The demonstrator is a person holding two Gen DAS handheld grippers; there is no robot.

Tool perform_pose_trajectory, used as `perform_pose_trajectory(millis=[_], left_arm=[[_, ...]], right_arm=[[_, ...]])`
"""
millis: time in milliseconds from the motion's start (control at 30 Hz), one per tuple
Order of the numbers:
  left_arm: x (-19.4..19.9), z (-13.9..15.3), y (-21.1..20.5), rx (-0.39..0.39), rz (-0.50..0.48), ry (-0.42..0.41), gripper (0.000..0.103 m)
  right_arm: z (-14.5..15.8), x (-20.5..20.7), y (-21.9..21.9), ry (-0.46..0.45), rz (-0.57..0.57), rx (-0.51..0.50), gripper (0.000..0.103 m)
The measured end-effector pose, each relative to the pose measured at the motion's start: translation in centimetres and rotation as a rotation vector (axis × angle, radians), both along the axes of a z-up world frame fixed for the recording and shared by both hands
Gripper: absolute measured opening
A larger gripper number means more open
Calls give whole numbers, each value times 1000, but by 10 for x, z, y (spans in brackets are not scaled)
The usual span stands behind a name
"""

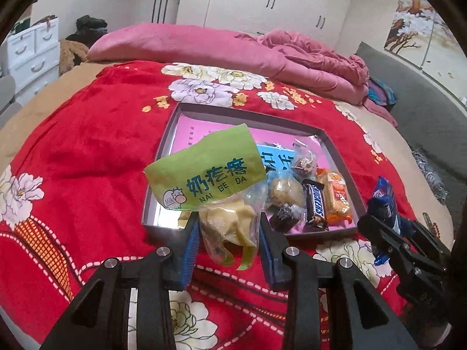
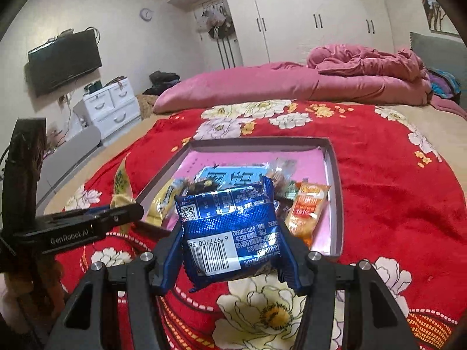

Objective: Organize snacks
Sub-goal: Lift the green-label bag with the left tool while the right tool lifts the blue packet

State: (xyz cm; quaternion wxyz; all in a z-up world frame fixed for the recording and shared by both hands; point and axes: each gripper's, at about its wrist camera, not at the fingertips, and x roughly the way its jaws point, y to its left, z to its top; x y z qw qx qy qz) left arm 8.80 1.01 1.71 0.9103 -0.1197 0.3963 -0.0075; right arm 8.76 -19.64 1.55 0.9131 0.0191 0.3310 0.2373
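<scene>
My left gripper (image 1: 229, 233) is shut on a clear snack bag with a green label (image 1: 204, 172) and holds it above the near edge of the shallow grey box (image 1: 175, 122). My right gripper (image 2: 230, 248) is shut on a blue foil snack pack (image 2: 227, 227) just in front of the same box (image 2: 335, 180). The box has a pink lining and holds several snacks, among them a Snickers bar (image 1: 315, 204) and an orange packet (image 1: 337, 198). The right gripper also shows in the left wrist view (image 1: 388, 227), the left gripper in the right wrist view (image 2: 128, 210).
The box lies on a red flowered blanket (image 1: 87, 145) on a bed. A rumpled pink quilt (image 1: 306, 58) lies at the far side. White drawers (image 2: 111, 105), a wall TV (image 2: 64, 61) and wardrobes (image 2: 306, 14) stand beyond the bed.
</scene>
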Motion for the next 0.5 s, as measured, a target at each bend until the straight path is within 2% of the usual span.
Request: perform_pose_trajectory(millis=[500], left_arm=[[11, -4, -5, 6, -17, 1, 38]], right_arm=[[5, 14, -2, -32, -57, 7, 57]])
